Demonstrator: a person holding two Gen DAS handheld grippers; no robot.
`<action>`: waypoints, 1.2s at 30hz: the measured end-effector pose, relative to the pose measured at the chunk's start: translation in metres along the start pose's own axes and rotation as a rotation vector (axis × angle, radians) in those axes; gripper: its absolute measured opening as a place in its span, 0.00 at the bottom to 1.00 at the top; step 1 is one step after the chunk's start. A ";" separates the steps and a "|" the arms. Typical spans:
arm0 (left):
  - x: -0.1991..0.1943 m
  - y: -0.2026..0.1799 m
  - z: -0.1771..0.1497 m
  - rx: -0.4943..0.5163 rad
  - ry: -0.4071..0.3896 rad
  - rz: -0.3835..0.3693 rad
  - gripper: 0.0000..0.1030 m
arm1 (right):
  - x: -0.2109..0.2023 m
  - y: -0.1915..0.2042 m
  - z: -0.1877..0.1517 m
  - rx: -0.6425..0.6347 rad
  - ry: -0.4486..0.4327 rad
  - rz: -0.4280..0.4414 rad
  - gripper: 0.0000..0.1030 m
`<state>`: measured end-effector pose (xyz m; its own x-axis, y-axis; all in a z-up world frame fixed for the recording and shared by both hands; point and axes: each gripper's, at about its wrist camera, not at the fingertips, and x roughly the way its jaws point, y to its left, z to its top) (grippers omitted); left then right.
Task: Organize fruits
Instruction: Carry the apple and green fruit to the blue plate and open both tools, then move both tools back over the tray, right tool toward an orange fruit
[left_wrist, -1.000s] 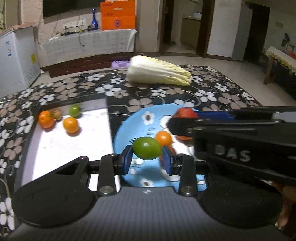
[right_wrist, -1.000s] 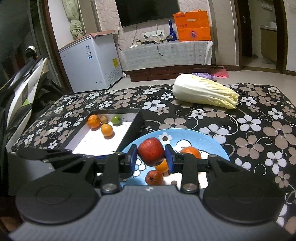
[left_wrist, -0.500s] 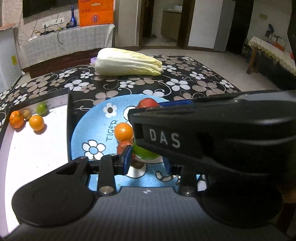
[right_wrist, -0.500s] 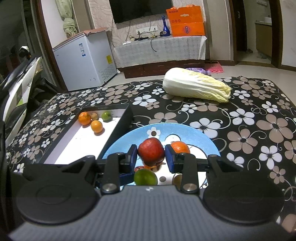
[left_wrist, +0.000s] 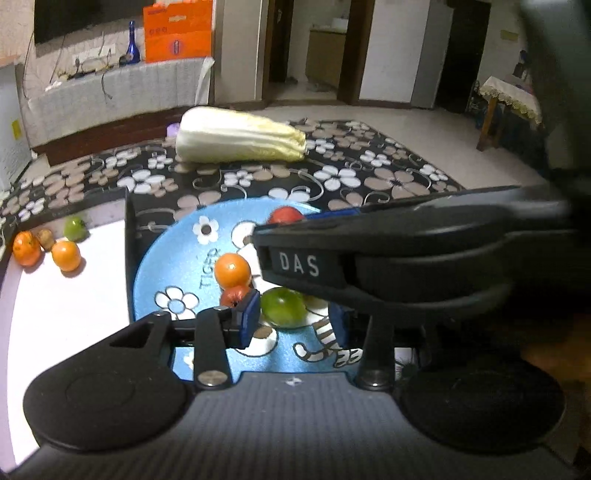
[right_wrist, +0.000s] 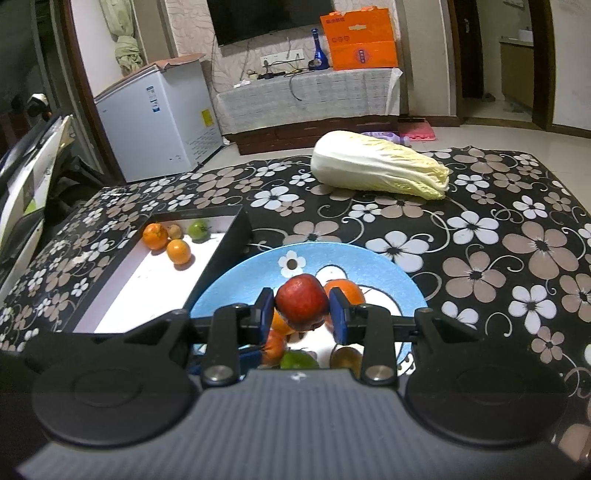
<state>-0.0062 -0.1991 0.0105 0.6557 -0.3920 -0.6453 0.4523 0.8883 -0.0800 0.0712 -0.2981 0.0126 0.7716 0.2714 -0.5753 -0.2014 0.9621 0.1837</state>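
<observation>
The round red apple is pinched between the blue pads of the right gripper and is carried above the round blue cartoon-printed plate, clear of its surface. Directly beneath and slightly nearer the camera lie the fruits already on the plate: an orange mandarin just right of the apple, a small red tomato, a green tomato and a brownish fruit.

The left gripper is spread, its pads standing either side of the green tomato without visibly pressing it; the tomato rests on the plate (released, it would seem). The body of the right gripper crosses just above and to the right of it.

The coming move is judged to turn on one relation: the open plate area lies straight below and ahead of the apple, while the black-walled white tray with its remaining fruits lies off to the left, nearer the left gripper. A short descent would seat the apple; a crowded landing beside the mandarin could set it rolling.
</observation>
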 end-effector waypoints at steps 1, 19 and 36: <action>-0.004 0.001 0.000 0.002 -0.008 0.003 0.46 | 0.001 0.000 0.000 -0.002 0.001 -0.016 0.35; -0.031 0.051 0.000 -0.068 -0.031 0.098 0.47 | 0.029 0.007 0.003 0.020 0.032 -0.142 0.36; -0.037 0.092 0.000 -0.130 -0.031 0.190 0.47 | 0.026 0.013 0.009 0.024 -0.007 -0.138 0.40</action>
<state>0.0113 -0.1031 0.0270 0.7409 -0.2198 -0.6346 0.2381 0.9695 -0.0578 0.0942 -0.2789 0.0067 0.7950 0.1366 -0.5910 -0.0791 0.9893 0.1222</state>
